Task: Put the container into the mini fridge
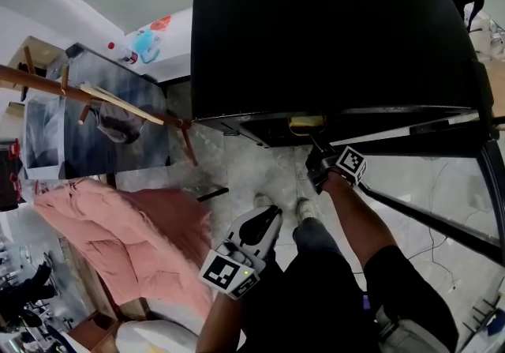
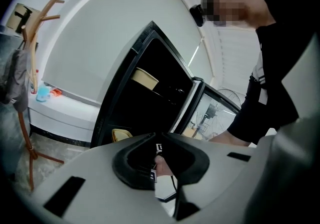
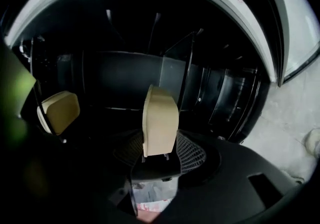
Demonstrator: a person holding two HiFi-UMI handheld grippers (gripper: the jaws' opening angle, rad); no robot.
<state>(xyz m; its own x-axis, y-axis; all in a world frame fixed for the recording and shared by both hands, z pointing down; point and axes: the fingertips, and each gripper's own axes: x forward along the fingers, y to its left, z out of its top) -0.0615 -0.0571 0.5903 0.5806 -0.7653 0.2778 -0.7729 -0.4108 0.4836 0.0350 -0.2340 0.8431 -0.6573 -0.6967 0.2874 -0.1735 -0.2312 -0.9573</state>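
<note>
One worry: right gripper is clamped on just the near edge of the cream rounded plastic container just inside the black mini fridge, so it might tip; left gripper closed, empty.

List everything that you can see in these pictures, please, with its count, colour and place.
mini fridge: one, black, in front of the person, door open
containers: three, beige; one between the right gripper's jaws, one to its left inside the fridge, one on the upper shelf
coat rack: one, brown wood, left of the fridge
quilt: one, pink, lower left of the head view
left gripper: one, light grey, jaws shut and empty, held back from the fridge
right gripper: one, black, reaching into the fridge
</note>
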